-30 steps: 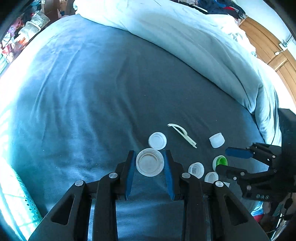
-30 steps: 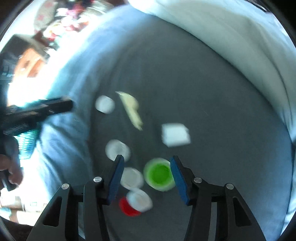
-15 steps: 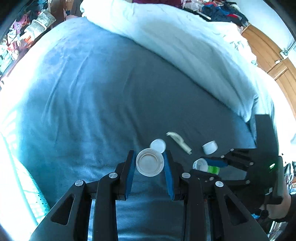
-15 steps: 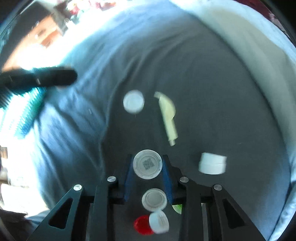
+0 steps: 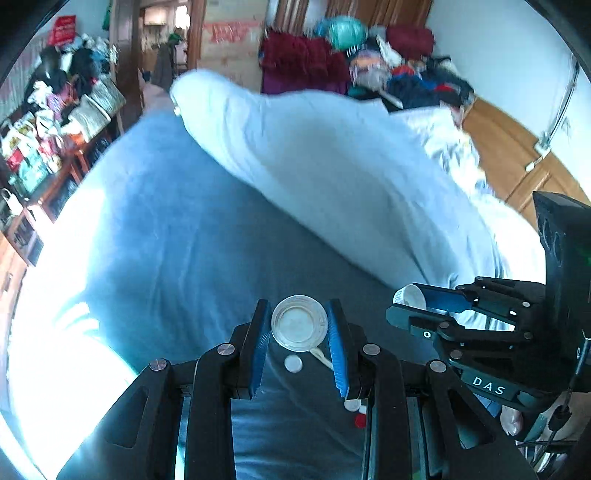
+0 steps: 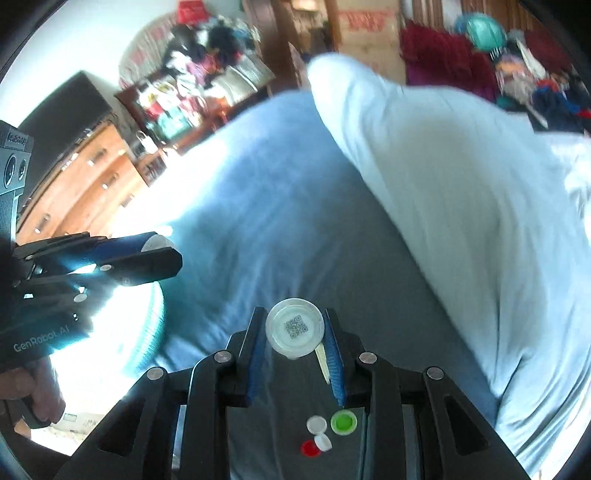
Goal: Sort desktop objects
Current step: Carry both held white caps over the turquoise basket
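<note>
- "DAS" stands in white capitals on the black body of the right gripper (image 5: 410, 308), seen from the left wrist view; the word sits low on the body, well behind the white cap (image 5: 409, 296) pinched at its tips.
- "GenRobot.AI" is printed in pale letters on the black body of the left gripper (image 6: 159, 253), seen from the right wrist view, low on the housing and back from its blue pads.
- A QR code, black on white, sits in the middle of the round white lid (image 6: 294, 328) clamped between the right gripper's pads; no letters can be read beside it.
- A red sign (image 5: 61, 34) hangs on the far wall, its writing too blurred to read.
</note>
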`<state>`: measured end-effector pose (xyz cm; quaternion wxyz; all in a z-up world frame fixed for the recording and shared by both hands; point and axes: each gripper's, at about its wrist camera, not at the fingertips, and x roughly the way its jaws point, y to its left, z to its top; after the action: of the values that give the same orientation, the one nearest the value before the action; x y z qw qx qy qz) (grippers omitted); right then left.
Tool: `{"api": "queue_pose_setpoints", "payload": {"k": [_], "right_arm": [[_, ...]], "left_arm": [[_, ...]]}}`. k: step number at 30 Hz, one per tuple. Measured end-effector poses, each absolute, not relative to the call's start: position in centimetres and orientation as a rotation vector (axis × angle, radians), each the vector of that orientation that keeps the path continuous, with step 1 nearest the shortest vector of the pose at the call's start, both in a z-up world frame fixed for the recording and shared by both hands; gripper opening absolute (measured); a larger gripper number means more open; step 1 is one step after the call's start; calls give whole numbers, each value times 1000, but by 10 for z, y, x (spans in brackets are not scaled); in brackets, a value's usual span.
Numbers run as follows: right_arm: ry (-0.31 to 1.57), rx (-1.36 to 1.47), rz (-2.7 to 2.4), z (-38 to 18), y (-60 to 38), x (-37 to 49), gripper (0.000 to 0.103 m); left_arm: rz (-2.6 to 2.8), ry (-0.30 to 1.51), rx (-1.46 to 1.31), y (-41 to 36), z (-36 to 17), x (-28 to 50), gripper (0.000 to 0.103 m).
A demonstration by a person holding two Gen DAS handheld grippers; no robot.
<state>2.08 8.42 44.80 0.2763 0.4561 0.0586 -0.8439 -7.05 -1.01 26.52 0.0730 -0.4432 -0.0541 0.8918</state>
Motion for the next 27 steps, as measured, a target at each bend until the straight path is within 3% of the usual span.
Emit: {"api": "queue_pose_setpoints", "payload": {"k": [10, 27], "right_arm": [[209, 1053, -2223, 540, 26, 30, 33], [331, 942, -2083, 589, -80, 67, 33]], "left_arm": [[2856, -197, -1305, -76, 336, -42, 26], [2989, -341, -1321, -154, 349, -4, 26]]}}
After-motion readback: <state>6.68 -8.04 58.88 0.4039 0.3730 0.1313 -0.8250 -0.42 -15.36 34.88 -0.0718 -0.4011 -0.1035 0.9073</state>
